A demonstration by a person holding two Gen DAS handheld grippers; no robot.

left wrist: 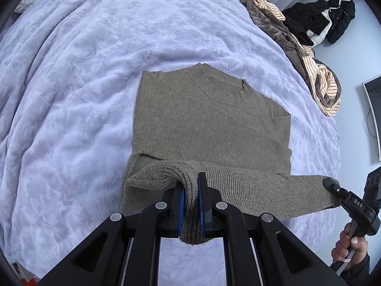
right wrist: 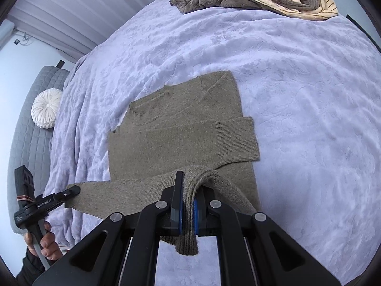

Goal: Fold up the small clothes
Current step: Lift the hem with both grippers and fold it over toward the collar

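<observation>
- Olive knit sweater (left wrist: 209, 124) lying flat on lilac bed blanket (left wrist: 71, 95), hem edge lifting.
- Left hand-held gripper (left wrist: 190, 205) pinching hem.
- Right hand-held gripper (right wrist: 188, 212) pinching hem likewise.

**Sweater spread on the bed, hem lifted at the near edge**

The sweater (left wrist: 209, 124) lies on the bedspread (left wrist: 71, 95), collar far, hem near. A heap of clothes (left wrist: 297, 43) sits beyond it to the far right. One sleeve (right wrist: 190, 140) lies folded across the sweater's body.

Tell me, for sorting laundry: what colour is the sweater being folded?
Olive-brown sweater, plain knit; clearest in the left wrist view.
</observation>
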